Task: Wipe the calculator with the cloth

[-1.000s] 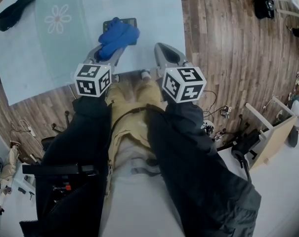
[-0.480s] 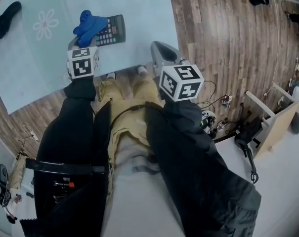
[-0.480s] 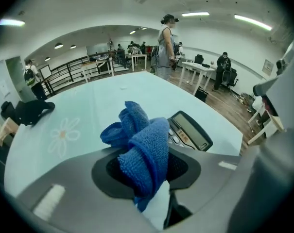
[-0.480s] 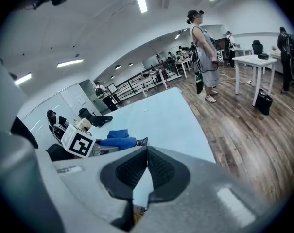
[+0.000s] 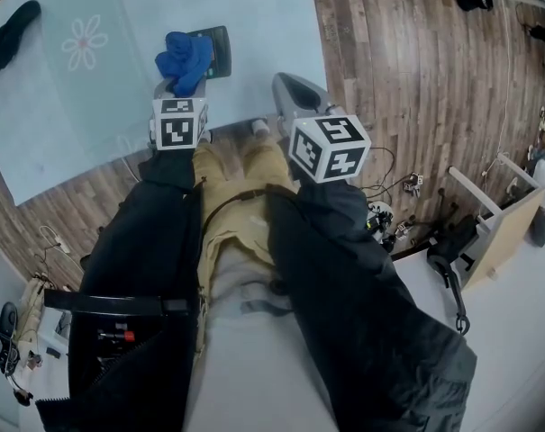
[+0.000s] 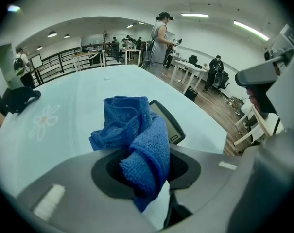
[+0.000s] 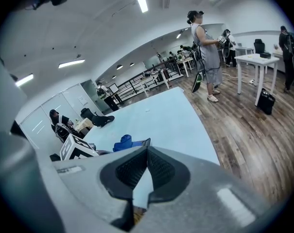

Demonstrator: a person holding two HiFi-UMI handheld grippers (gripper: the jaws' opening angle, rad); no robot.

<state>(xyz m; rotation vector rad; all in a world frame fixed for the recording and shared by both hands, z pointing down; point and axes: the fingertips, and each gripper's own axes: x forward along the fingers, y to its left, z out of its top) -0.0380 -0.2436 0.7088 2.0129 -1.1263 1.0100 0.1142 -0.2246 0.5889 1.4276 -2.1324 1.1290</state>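
A blue cloth (image 5: pixel 186 60) (image 6: pixel 137 140) is bunched on the dark calculator (image 5: pixel 214 40) (image 6: pixel 168 125) near the pale table's front edge. My left gripper (image 5: pixel 176 86) (image 6: pixel 146 171) is shut on the cloth's near end, and the cloth covers most of the calculator's left part. In the right gripper view the cloth (image 7: pixel 122 143) and a calculator corner (image 7: pixel 145 142) show to the left, beyond the jaws. My right gripper (image 5: pixel 291 93) (image 7: pixel 146 171) hangs over the table's front edge, shut with nothing between its pads, to the right of the calculator.
The light blue table (image 5: pixel 254 16) has a flower print (image 5: pixel 83 43) at its left and a black object (image 5: pixel 9 27) at the far left corner. Wooden floor (image 5: pixel 416 79) lies to the right. The person's legs fill the foreground. Other people stand in the room beyond.
The left gripper and cloth have swept right across the calculator, after moving left before that; now more of the keypad is covered. The right gripper has stayed put.
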